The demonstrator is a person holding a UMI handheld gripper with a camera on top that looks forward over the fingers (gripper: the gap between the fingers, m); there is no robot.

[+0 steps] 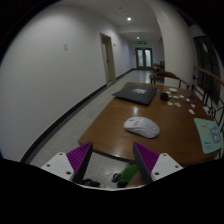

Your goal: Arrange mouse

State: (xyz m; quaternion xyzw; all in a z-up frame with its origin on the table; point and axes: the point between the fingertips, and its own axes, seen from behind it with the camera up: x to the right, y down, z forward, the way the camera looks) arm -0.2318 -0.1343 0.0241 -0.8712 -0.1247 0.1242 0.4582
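Observation:
A white computer mouse (141, 125) lies on the brown wooden table (170, 137), ahead of my fingers and a little to the right. My gripper (113, 160) is open and empty, held above the table's near left edge, with grey floor showing between the purple pads (146, 155). Nothing stands between the fingers. A small green part (127, 176) shows low down near the right finger; I cannot tell what it is.
A dark closed laptop (135, 94) lies farther back on the table. A pale blue card (209, 135) lies at the right edge, with small white items (178, 97) beyond it. A long corridor with grey floor (75, 120) runs along the left.

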